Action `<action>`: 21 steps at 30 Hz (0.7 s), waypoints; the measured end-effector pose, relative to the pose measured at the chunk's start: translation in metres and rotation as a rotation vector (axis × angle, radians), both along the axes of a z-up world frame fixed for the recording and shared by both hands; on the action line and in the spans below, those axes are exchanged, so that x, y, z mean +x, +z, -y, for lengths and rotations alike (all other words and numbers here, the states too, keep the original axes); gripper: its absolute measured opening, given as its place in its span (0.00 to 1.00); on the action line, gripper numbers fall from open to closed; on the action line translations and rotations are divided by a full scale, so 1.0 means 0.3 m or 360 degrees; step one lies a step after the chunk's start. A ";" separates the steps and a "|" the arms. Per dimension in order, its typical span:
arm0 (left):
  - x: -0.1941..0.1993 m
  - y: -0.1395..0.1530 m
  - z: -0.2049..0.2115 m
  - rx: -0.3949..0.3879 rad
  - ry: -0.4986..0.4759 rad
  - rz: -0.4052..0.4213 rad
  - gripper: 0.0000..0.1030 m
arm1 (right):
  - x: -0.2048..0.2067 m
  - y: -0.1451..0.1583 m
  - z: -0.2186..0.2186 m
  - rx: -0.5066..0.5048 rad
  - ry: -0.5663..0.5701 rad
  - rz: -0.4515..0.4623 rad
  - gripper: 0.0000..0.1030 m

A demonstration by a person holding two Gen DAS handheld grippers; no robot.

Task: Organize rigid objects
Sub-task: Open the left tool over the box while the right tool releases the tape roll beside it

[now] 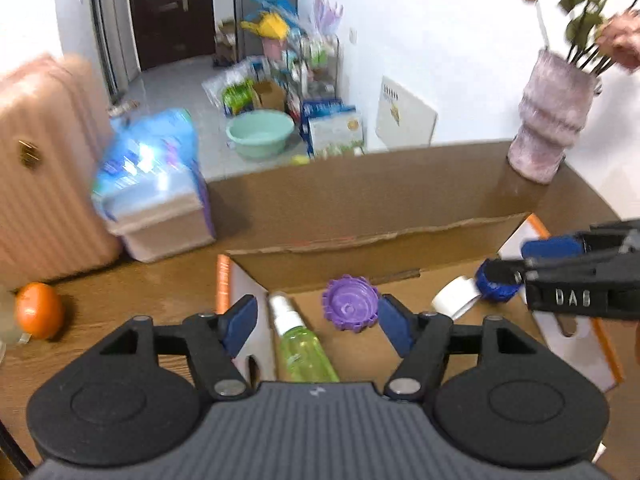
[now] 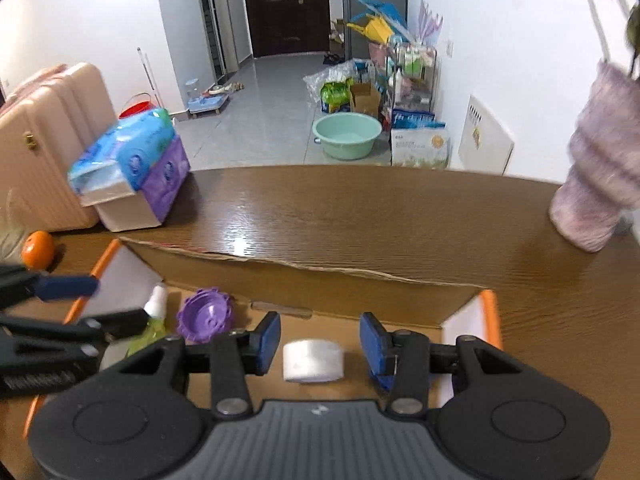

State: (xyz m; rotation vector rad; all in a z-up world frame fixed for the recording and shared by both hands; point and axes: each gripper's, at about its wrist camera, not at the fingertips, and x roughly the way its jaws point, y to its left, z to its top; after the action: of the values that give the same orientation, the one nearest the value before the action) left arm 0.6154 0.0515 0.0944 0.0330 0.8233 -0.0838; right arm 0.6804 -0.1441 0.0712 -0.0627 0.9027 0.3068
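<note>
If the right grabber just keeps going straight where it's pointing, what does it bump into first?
Probably the white roll of tape. It lies on the cardboard box floor between the open fingers of the right gripper, untouched. Depth is hard to judge here, so it might slide past it onto the box floor.

An orange sits on the brown table beside a pink suitcase. Tissue packs stand nearby. A ribbed pink vase holds flowers. A green basin rests on the floor.

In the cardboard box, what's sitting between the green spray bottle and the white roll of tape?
The purple ridged lid lies between the green spray bottle and the white tape roll, on the cardboard box floor. Both views show it.
</note>
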 end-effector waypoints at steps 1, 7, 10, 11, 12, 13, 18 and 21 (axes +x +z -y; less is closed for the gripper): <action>-0.040 0.037 -0.003 0.0005 0.0002 0.0030 0.68 | -0.034 0.026 0.006 -0.0013 0.0002 0.0006 0.44; -0.282 0.214 -0.014 0.0061 0.0005 0.0193 0.70 | -0.248 0.181 0.044 -0.0070 0.0003 0.0131 0.50; -0.404 0.274 -0.020 0.0063 0.0003 0.0283 0.72 | -0.351 0.256 0.064 -0.0087 -0.0004 0.0190 0.50; -0.443 0.288 -0.022 0.0059 0.0004 0.0303 0.73 | -0.385 0.276 0.070 -0.0093 -0.0007 0.0212 0.50; -0.478 0.298 -0.025 0.0060 0.0004 0.0314 0.73 | -0.420 0.298 0.077 -0.0094 -0.0010 0.0235 0.51; -0.516 0.309 -0.024 0.0063 0.0004 0.0329 0.73 | -0.460 0.322 0.085 -0.0093 -0.0012 0.0260 0.51; -0.715 0.339 -0.020 0.0057 -0.0006 0.0529 0.79 | -0.637 0.400 0.131 -0.0030 -0.0028 0.0402 0.52; -0.839 0.334 -0.007 0.0062 -0.0027 0.0670 0.83 | -0.751 0.422 0.142 -0.0002 -0.0040 0.0538 0.62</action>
State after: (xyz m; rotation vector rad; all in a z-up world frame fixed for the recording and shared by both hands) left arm 0.3636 0.0536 0.1946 0.0915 0.4042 -0.0735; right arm 0.4550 -0.1866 0.1977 -0.1008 0.5680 0.2624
